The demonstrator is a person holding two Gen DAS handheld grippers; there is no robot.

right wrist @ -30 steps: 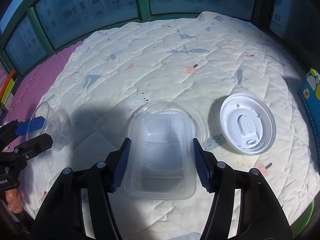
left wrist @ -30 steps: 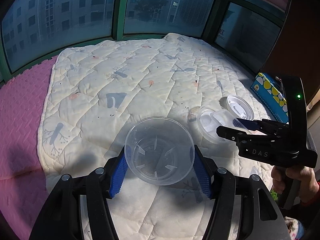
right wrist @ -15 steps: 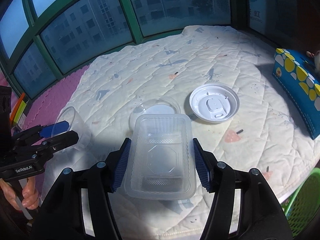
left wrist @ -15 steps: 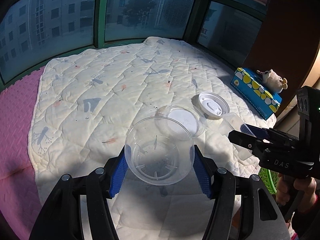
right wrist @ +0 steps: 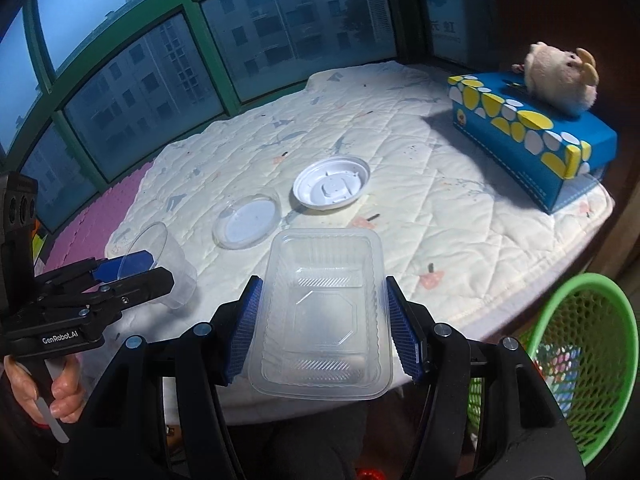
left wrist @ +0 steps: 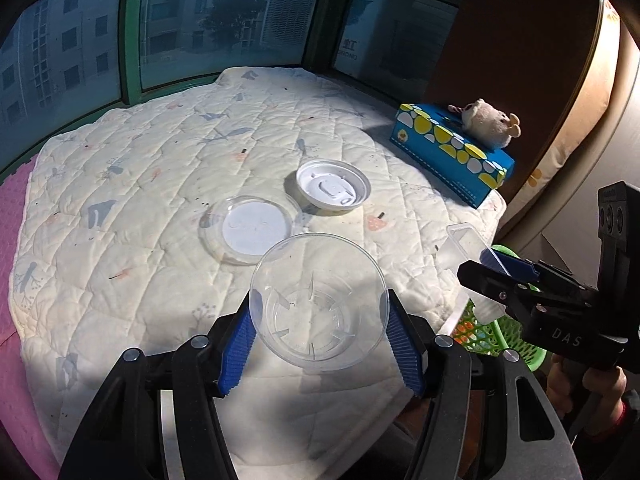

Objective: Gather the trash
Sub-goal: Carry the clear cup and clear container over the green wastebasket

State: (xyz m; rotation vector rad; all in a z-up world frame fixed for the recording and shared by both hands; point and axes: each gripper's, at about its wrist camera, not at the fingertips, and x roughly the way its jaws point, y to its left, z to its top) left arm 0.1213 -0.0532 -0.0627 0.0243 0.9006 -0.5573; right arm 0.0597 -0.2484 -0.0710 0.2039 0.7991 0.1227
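Observation:
My left gripper (left wrist: 318, 312) is shut on a clear round plastic cup (left wrist: 318, 306), its blue pads pressing the cup's sides above the quilt. A clear rectangular plastic tray (right wrist: 322, 312) is clamped in my right gripper (right wrist: 320, 312), held over the quilt's near edge. On the quilt lie a clear round lid (left wrist: 250, 228) and a white plastic lid (left wrist: 333, 185), side by side. The right gripper (left wrist: 492, 276) with its tray shows at the right of the left wrist view. At the left of the right wrist view, the left gripper (right wrist: 132, 270) holds its cup (right wrist: 160, 260).
A green mesh basket (right wrist: 580, 360) stands below the quilt's right front edge. A blue tissue box (right wrist: 532, 136) with a plush toy (right wrist: 560, 76) on it sits at the quilt's right side. The pale quilt (left wrist: 140, 160) lies on a pink mat (left wrist: 12, 240); windows lie behind.
Both grippers have drawn back and swung right, still gripping the cup and the tray. The tray was lifted off the clear lid. The tissue box and green basket have come into view.

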